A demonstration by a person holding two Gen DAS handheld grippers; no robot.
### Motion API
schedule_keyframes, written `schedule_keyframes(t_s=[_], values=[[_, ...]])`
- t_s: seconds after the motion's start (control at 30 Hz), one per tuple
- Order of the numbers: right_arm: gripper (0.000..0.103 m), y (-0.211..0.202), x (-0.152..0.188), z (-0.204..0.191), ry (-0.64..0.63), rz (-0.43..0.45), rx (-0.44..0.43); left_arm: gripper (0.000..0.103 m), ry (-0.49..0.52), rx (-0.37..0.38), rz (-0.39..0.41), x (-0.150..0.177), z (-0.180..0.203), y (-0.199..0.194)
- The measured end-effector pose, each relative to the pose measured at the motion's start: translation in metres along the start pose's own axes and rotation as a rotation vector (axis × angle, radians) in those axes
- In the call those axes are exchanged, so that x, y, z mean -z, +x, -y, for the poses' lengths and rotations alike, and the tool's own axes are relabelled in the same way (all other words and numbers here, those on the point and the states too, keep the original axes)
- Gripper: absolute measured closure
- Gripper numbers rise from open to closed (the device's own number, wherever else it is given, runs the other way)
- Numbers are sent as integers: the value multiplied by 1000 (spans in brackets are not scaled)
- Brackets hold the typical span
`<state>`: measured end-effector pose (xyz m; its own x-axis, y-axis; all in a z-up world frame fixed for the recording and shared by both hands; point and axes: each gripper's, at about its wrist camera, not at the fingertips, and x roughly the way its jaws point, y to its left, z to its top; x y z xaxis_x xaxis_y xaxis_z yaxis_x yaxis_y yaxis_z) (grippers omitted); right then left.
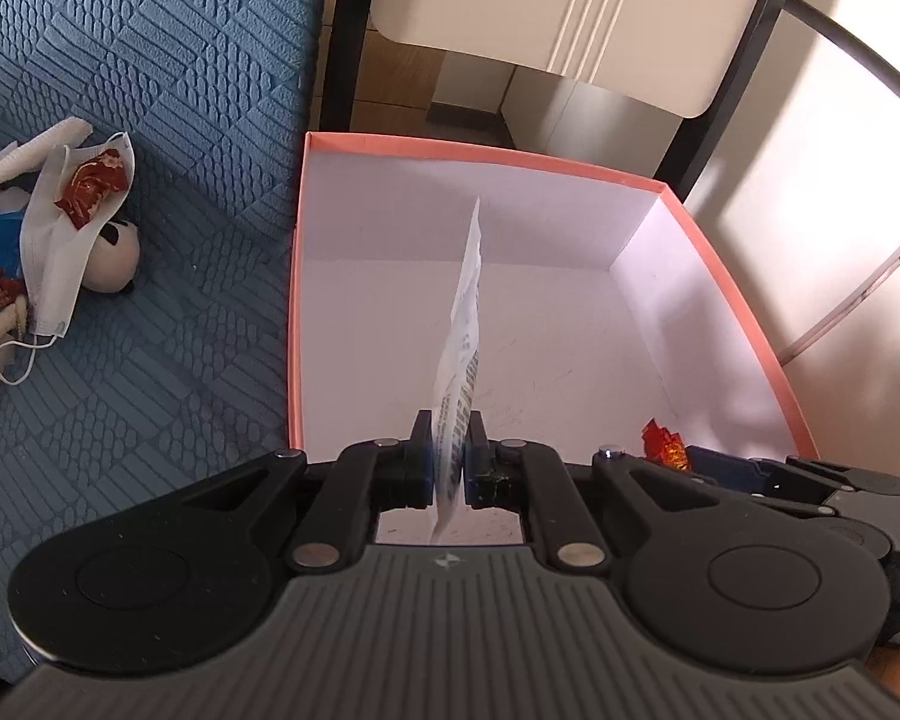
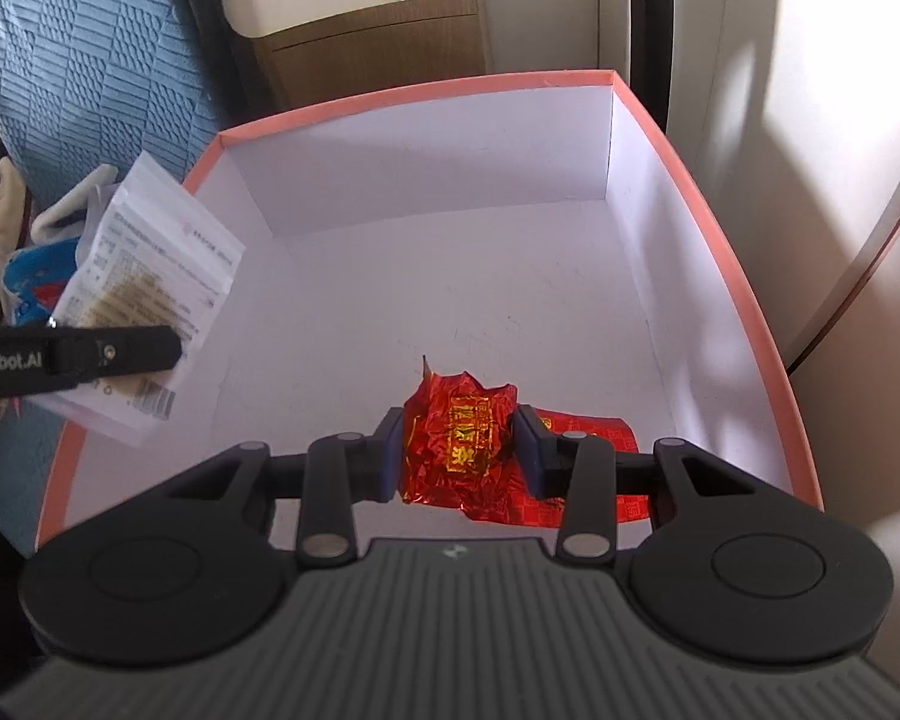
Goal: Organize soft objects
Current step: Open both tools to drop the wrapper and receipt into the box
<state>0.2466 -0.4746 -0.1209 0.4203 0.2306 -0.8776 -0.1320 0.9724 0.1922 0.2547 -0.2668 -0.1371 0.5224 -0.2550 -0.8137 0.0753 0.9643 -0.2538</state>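
To my left lies a blue quilted bed cover (image 1: 150, 60); ahead stands a cream cabinet (image 1: 570, 6) over tiled floor (image 1: 390, 90), sunlight patching the pale wall (image 2: 840, 120).

One box (image 2: 720, 252); one white packet (image 2: 150, 276); two tongs; one face mask (image 1: 60, 252).

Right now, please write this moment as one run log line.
left gripper shut on white packet | right gripper shut on red wrapper | both over pink box
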Motion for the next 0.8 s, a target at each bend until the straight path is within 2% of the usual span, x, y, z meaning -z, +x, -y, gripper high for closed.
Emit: schedule_keyframes(t_s=[0.1, 0.17, 0.2, 0.23, 0.47, 0.8], values=[[58, 0, -4, -3, 0, 9, 3, 89, 28, -23, 34, -2, 3, -4], [57, -2, -5, 0, 13, 11, 11, 73, 53, -48, 43, -3, 7, -8], [56, -2, -7, 1, 24, 9, 18, 53, 54, -48, 48, -4, 7, -10], [56, -3, -10, 5, 32, 7, 22, 47, 51, -44, 54, -4, 7, -13], [56, -25, -16, -2, 20, 37, 17, 47, 31, -8, 105, -12, 0, -45], [56, -82, -33, -38, -6, 150, 1, 47, -3, 34, 241, -20, -23, -124]])
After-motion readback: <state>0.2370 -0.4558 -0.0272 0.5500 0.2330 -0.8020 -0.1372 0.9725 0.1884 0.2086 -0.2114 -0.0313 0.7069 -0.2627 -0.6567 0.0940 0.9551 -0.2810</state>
